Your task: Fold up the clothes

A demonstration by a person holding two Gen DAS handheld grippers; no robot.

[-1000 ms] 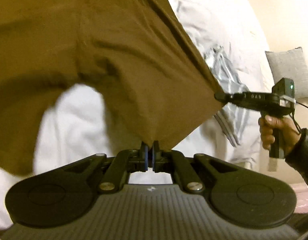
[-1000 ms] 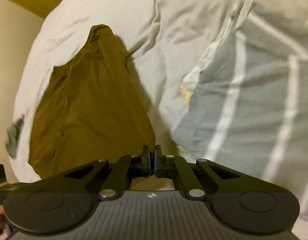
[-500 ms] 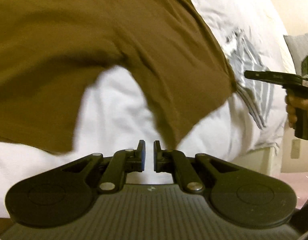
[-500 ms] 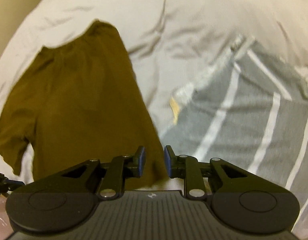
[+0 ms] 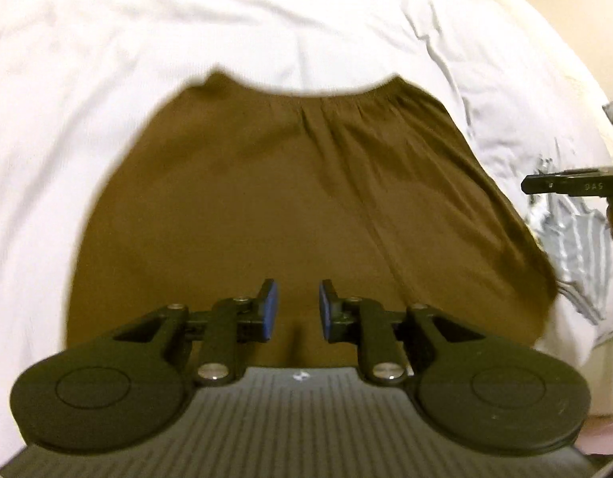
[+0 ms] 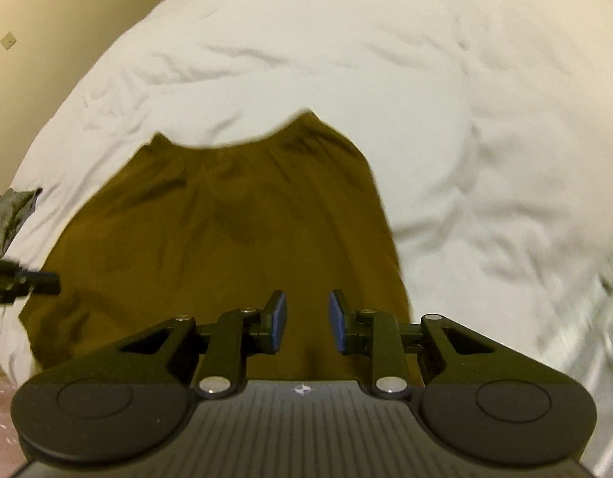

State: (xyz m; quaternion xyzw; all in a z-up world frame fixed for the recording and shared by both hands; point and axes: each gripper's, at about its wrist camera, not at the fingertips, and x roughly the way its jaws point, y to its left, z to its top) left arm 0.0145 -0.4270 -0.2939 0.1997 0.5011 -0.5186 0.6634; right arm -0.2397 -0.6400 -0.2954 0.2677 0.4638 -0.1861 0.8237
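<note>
A: Brown shorts [image 5: 290, 207] — how'll they handle?

B: Soft, light, floppy I'd say; thin knit, no stiffness, will sag from any pinch. Best holds prob. the gathered waistband at the far edge or the hem corners nearest the grippers; a mid-panel pinch would just bunch it.

A: Look?

B: Olive-brown, spread flat on the white bed [image 5: 107, 59], waistband away from the left hand-held gripper [image 5: 297, 306], legs toward it. Seam runs down the middle, light wrinkles below the band. One layer or already halved — can't tell, edges blurred.

A: Grippers?

B: Left one: fingers parted, moderate gap, nothing between, hovering over the near hem. Right hand-held gripper [image 6: 305, 318]: same, gapped and empty, above the shorts' near right part. Each shows at the other's view edge.

A: Around it?

B: Striped grey-white garment [image 5: 573, 239] to the right of the left gripper, past the shorts' edge. Small grey cloth [image 6: 11, 215] far left of the right gripper, at the bed's side.
</note>
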